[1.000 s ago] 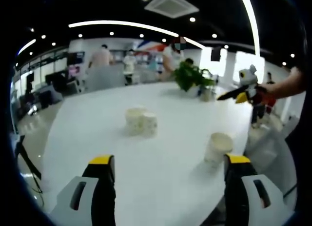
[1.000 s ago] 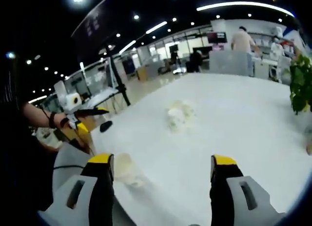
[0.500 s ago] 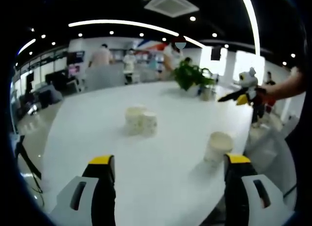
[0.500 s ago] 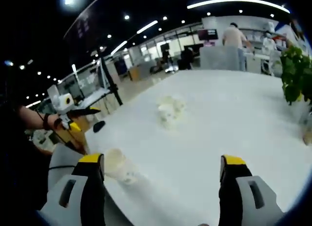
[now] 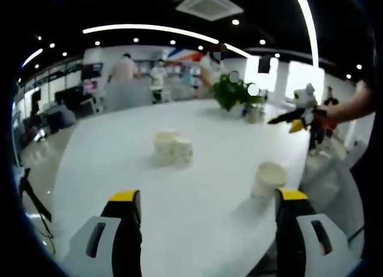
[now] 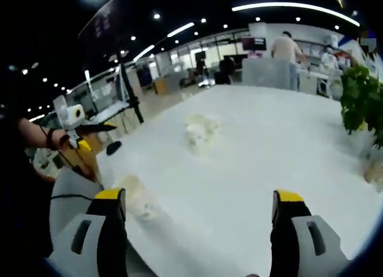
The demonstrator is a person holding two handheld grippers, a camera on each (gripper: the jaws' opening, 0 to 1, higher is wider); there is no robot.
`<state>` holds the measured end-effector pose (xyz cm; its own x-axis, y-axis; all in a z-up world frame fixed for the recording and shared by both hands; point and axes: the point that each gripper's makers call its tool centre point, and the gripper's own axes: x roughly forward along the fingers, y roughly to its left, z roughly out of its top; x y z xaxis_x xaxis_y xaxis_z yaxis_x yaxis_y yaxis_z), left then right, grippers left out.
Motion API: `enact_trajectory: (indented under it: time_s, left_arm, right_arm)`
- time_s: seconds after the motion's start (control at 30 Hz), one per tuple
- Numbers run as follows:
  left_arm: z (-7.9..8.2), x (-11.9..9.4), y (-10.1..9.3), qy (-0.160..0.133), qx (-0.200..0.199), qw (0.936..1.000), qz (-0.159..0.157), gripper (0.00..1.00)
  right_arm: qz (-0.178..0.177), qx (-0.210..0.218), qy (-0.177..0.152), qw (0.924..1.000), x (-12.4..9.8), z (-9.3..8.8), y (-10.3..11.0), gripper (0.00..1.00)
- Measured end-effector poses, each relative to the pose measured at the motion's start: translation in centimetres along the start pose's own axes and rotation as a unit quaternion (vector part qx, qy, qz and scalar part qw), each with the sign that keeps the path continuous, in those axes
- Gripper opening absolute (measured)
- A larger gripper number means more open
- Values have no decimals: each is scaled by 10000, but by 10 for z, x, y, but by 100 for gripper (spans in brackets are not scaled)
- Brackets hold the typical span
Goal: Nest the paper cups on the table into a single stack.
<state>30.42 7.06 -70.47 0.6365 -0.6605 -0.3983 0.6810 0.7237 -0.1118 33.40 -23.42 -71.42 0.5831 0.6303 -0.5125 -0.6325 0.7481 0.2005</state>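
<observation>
Your left tongs [image 5: 203,220] and right tongs [image 6: 200,220] hung agape, empty, above counter [image 5: 203,124]. Two cups [image 5: 173,148] stood touching mid-counter; third cup [image 5: 267,179] stood apart near edge. Paper cups likely light, crushable: you should have pinched rim gently.

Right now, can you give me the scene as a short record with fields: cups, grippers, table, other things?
cups: two together mid-table; a lone cup near the table edge
left gripper: open, empty, above the table
right gripper: open, empty, above the table
table: white
plant: at the far side of the table
stack: not started
</observation>
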Motion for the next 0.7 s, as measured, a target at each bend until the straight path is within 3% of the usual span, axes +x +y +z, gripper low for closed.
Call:
enact_trajectory:
  time_s: [0.7]
  left_arm:
    - [8, 10, 9, -96, 3, 9999, 88, 93]
  right_arm:
    - [6, 98, 41, 9999, 2, -4, 5, 100]
